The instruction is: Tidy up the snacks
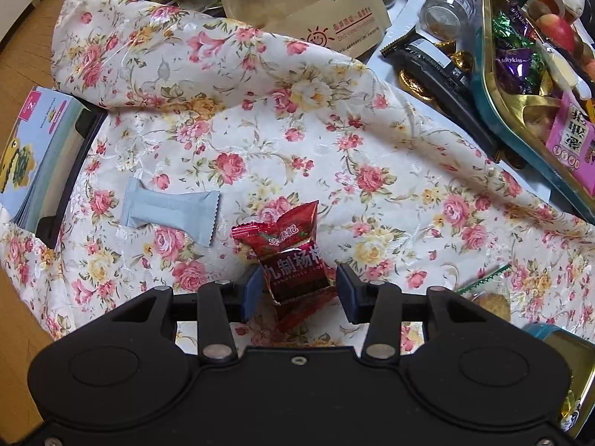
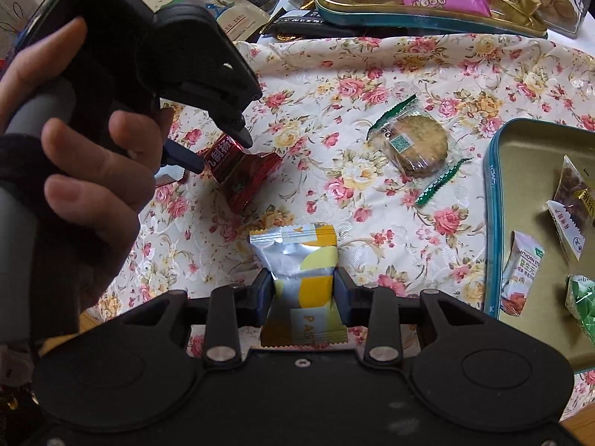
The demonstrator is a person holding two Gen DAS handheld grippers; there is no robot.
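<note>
Behind the right tool (image 2: 303,290), yellow packet (image 2: 303,260), lower end hidden.

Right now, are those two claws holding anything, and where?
Right gripper pinches the silver-and-yellow foil packet across its middle. Left gripper brackets the red foil packet's lower half; grip unclear.

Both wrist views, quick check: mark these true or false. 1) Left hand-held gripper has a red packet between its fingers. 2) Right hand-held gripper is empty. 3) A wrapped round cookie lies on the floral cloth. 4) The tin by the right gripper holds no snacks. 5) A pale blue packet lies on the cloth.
1) True: the red packet sits between the left hand-held gripper fingers.
2) False: the right hand-held gripper is shut on a yellow packet.
3) True: cookie on the cloth.
4) False: the tin holds several packets.
5) True: blue packet.
</note>
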